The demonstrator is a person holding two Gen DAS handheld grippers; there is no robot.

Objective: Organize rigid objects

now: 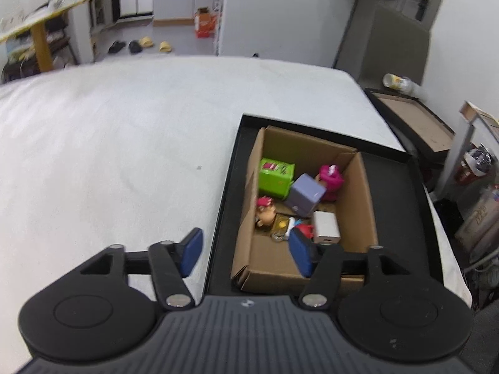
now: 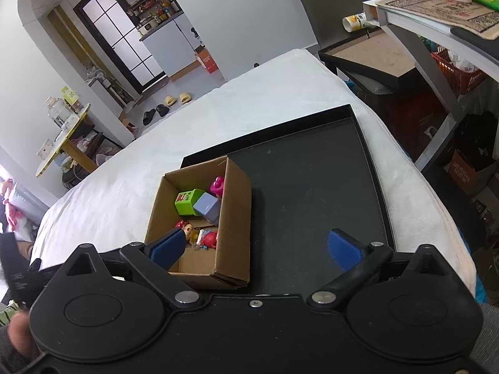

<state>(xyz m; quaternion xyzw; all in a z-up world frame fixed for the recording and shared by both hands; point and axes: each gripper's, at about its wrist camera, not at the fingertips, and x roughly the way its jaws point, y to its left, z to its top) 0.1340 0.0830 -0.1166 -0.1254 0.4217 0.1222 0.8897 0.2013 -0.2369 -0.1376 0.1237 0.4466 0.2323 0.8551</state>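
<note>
White bedding covers the bed [image 1: 124,143], where a black tray [image 2: 312,193] holds a cardboard box [image 2: 234,218] containing the toys [image 1: 296,199]. Both the left claw [image 1: 246,252] and right claw [image 2: 255,249] are released and empty. With nothing loose in sight, the sensible finish is probably lifting both clear without nudging the box.

cardboard box [image 1: 358,193]: plain brown
tray [image 2: 312,180]: black
green cube [image 1: 276,176]: lime, with a pink-and-red printed face
purple cube [image 1: 305,194]: lavender, plain
pink toy [image 1: 332,180]: magenta
white block [image 1: 326,227]: white
bed cover [image 1: 124,143]: white, plain
left tool [image 1: 246,254]: black, pads [image 1: 191,249] blue
right tool [image 2: 254,247]: black, blue pads [image 2: 343,247]
</note>
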